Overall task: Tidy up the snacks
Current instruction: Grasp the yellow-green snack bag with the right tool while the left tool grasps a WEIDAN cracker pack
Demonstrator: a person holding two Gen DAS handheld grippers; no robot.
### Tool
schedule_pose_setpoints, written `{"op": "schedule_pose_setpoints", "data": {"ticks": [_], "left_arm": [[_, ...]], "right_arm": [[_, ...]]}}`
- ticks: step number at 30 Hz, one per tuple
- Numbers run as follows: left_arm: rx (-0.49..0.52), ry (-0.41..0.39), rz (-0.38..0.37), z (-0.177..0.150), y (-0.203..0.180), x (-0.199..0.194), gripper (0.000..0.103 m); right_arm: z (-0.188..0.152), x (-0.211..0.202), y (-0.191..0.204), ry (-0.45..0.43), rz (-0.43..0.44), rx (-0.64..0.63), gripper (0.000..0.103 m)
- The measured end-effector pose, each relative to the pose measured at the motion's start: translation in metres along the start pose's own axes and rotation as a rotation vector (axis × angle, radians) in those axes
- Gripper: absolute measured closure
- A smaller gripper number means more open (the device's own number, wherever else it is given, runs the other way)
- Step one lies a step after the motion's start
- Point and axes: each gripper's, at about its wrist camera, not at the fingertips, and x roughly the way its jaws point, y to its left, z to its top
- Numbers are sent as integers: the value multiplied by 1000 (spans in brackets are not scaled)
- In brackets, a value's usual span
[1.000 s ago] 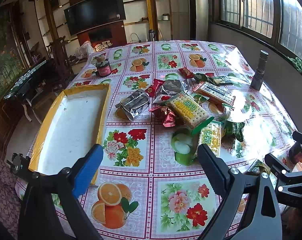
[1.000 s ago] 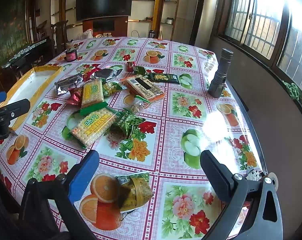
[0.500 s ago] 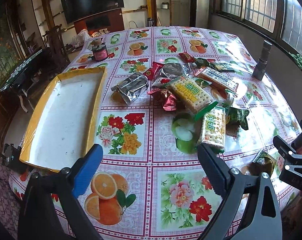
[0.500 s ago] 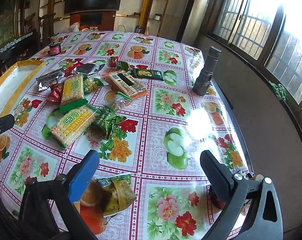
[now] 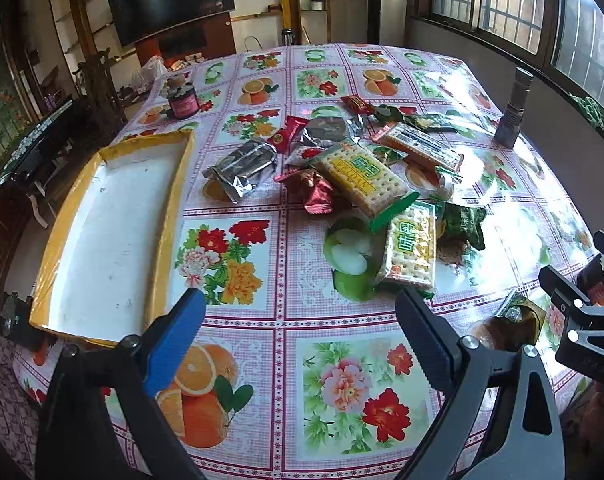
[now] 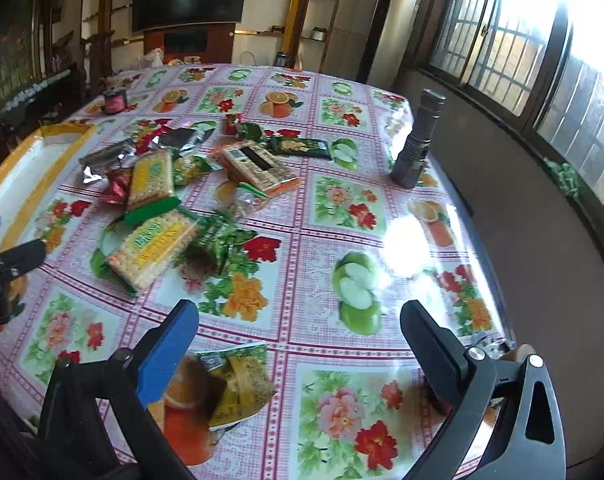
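Task status from my station: nothing sorted yet, as far as I can judge; every snack I can see lies on the bench (image 5: 285,332), none in the tray.

Nearest: left gripper (image 5: 299,322) spread wide, nothing between its fingers, hovering over bare floral cloth; right gripper (image 6: 299,330) likewise spread wide and empty, with a small yellow-green packet (image 6: 241,384) lying on the cloth just beside its blue finger (not touching, as far as I can tell).

Middle: a cracker pack (image 5: 412,250) with a green end, a second cracker pack (image 5: 360,178) just beyond it and angled across; a dark green bag (image 5: 462,226) at the first pack's right side; red wrappers (image 5: 316,194) and a silver foil pack (image 5: 241,168) to the left of the heap; an orange-edged biscuit pack (image 5: 420,146) behind.

Left of the heap: the yellow-rimmed tray (image 5: 169,216), white floor bare, well apart from the nearest wrapper; I take it as the destination (a judgement from the task only).

Far: a small jar (image 5: 181,100) and a grey flashlight (image 5: 514,108), neither one a snack.

Remaining: the whole pile; the near packet looks the easiest first pick for the right side.
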Motion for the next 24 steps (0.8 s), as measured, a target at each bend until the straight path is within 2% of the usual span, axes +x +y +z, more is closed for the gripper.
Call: {"op": "schedule_pose_setpoints", "data": {"ticks": [3, 5, 9, 11, 14, 17, 19, 22, 24], "left_arm": [[28, 18, -54, 6, -5, 10, 7], [39, 37, -96, 12, -9, 19, 7], [69, 90, -174, 24, -26, 40, 7], [79, 111, -191, 27, -35, 49, 7], [107, 136, -215, 30, -51, 63, 7], [133, 167, -199, 31, -62, 79, 7], [142, 196, -192, 30, -66, 90, 7], [165, 221, -172, 29, -72, 103, 8], [178, 193, -164, 29, -76, 103, 13]], "right_arm": [[-6, -3, -7, 3, 191, 61, 2], [-12, 2, -5, 39, 266, 71, 3], [-25, 12, 6, 82, 305, 61, 7], [-29, 16, 9, 97, 339, 67, 10], [-32, 22, 13, 109, 345, 56, 14], [-36, 30, 10, 129, 331, 56, 20], [-38, 36, 5, 141, 324, 67, 29], [-39, 42, -4, 139, 342, 91, 37], [-39, 43, -9, 139, 357, 99, 42]]}}
